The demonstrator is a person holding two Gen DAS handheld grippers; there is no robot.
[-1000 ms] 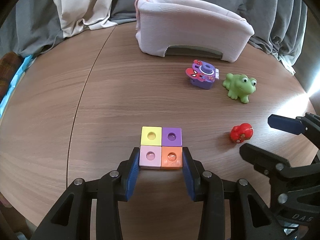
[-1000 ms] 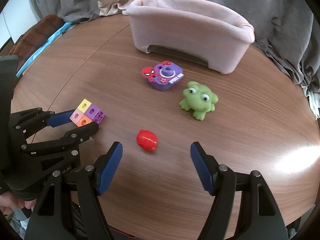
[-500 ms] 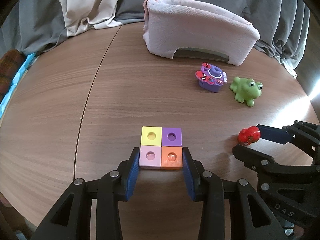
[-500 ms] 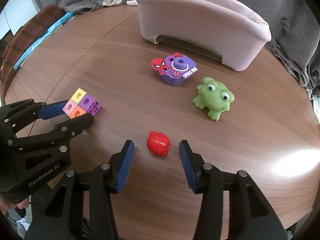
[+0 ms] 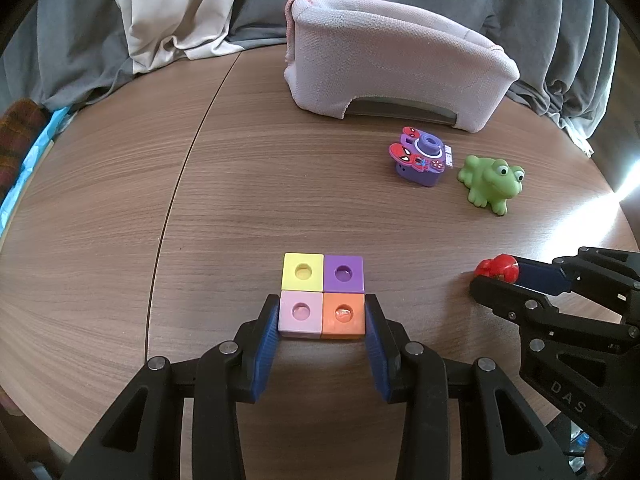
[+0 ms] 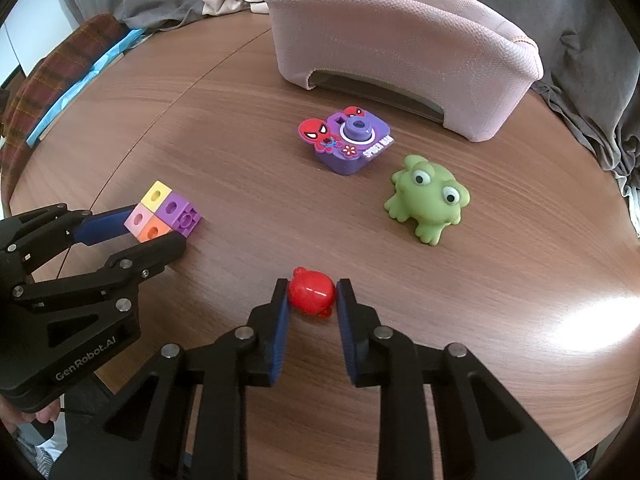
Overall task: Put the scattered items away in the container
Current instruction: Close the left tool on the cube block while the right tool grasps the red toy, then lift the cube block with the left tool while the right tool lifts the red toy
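A block of four joined cubes (image 5: 323, 292), yellow, purple, pink and orange, sits on the wooden table (image 5: 240, 200). My left gripper (image 5: 322, 312) is shut on its pink and orange cubes. From the right wrist view the block (image 6: 166, 216) shows at the left between the left gripper's (image 6: 154, 230) fingers. My right gripper (image 6: 313, 294) is shut on a small red toy (image 6: 312, 292), which stays low on the table. The same red toy (image 5: 496, 269) appears at the right of the left wrist view. The pink fabric container (image 6: 400, 40) stands at the back.
A purple toy camera (image 6: 348, 140) and a green frog (image 6: 428, 204) lie between the grippers and the container. Grey and beige curtains (image 5: 160, 20) hang behind the table. A plaid cloth (image 6: 60, 64) lies past the left table edge.
The right gripper's jaws closed from wide open onto the red toy. My left gripper kept its hold on the cube block and did not move.
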